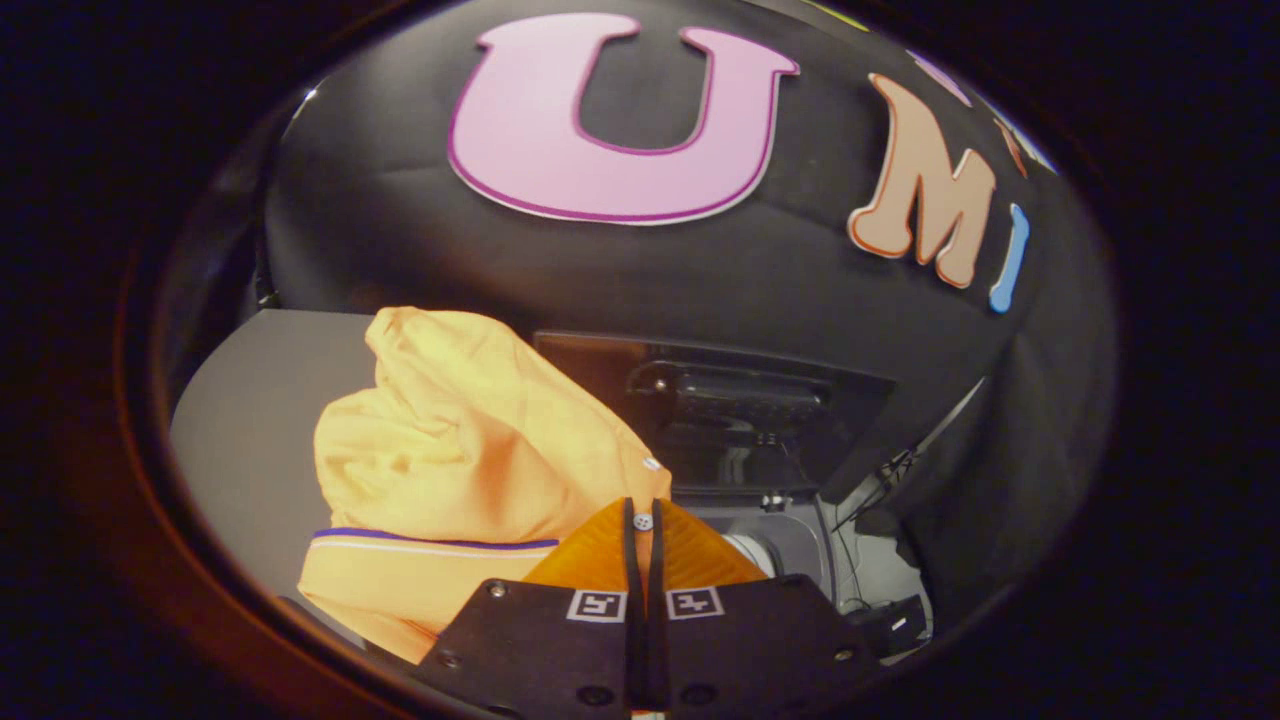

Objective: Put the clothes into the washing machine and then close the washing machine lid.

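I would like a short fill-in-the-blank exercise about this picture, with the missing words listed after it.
1. The gripper has its fingers pressed ____ on a fold of cloth.
2. The garment is mostly ____ in colour.
3. The stripe near the garment's hem is ____.
4. The washing machine's lid stands ____ beyond the fingers.

Missing words: together; orange; purple; open

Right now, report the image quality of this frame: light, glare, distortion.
Gripper view: strong fisheye bending of the grey table edge; the orange garment, pinched between the closed gripper fingers, is brightly lit and somewhat washed out; the dark machine beyond sits in shadow, detail murky.
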Available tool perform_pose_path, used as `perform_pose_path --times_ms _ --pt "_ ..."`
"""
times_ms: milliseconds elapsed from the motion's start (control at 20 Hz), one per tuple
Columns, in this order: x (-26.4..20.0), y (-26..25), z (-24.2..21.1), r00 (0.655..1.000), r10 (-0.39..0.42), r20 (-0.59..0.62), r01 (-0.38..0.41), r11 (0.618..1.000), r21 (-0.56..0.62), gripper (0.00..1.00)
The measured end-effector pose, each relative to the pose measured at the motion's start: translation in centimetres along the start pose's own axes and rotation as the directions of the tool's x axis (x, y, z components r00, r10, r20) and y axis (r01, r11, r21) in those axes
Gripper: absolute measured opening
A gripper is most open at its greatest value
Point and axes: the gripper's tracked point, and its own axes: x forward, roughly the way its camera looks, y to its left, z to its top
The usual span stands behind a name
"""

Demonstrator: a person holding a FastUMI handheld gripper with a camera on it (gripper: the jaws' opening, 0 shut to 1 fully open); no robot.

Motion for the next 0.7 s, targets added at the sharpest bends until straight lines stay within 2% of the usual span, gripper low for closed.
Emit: perform_pose_path --times_ms 100,200,250,350,450,700 --pt "-0.4 0.0 0.9 0.999 -0.034 0.012 0.034 0.999 0.038 0.0" --pt "-0.2 0.2 -0.2 1.0 -0.023 -0.018 0.025 0.995 0.098 0.01" --pt "-0.4 -0.4 -0.5 0.999 -0.024 -0.027 0.028 0.992 0.125 0.12" --pt "0.1 -1.5 -0.4 0.999 -0.041 -0.009 0.042 0.986 0.162 0.42" --pt "0.3 -2.9 -0.4 0.998 -0.057 0.005 0.056 0.985 0.162 0.61" --pt "0.3 -3.4 0.2 0.998 -0.063 0.031 0.057 0.987 0.149 0.58"
